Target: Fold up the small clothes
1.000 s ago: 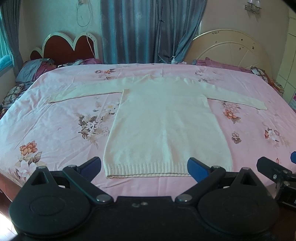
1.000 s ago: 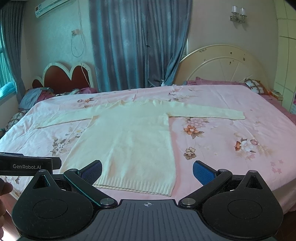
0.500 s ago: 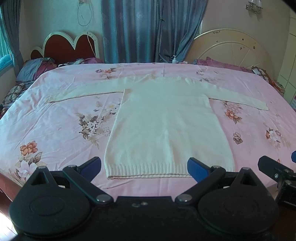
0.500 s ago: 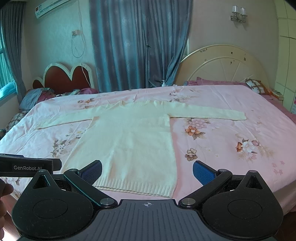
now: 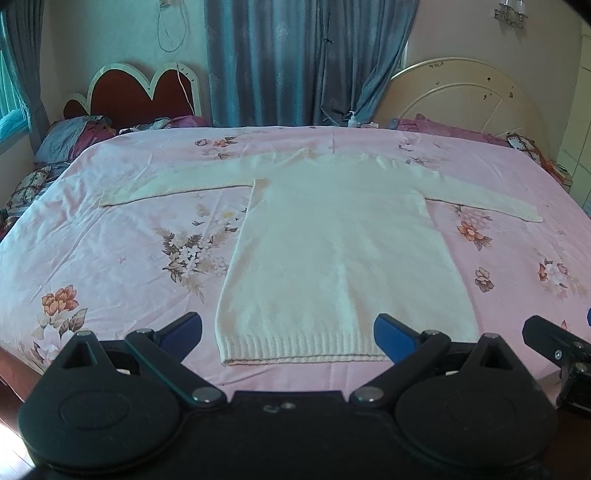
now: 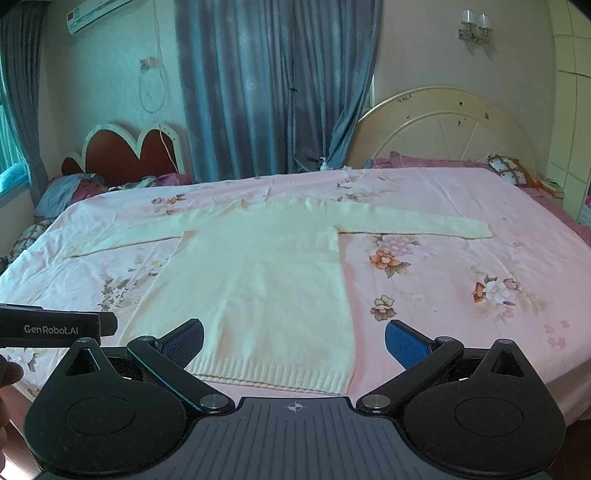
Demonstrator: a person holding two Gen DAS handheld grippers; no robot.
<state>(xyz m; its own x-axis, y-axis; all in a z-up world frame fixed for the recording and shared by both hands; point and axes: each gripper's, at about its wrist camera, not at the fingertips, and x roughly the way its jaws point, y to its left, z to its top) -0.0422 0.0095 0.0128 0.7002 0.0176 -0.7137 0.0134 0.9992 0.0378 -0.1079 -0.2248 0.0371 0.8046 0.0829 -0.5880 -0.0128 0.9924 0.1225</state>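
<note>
Sweater laid flat, both grippers held wide apart.

The cream sweater (image 5: 332,251) is spread on the pink bedsheet (image 5: 110,240), sleeves outstretched; left gripper (image 5: 288,332) and right gripper (image 6: 294,343) are poised at its near hem, nothing gripped.

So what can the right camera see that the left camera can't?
Only the right wrist view shows the air conditioner high on the wall, the "GenRobot.AI" label on the other gripper, and the person's fingers at the left edge.

Only the left wrist view shows its own left gripper, open, lined up with the sweater's ribbed hem.

Both show the cream sweater lying flat with sleeves spread on the pink floral bedsheet, the blue curtains and the heart-shaped headboard.
</note>
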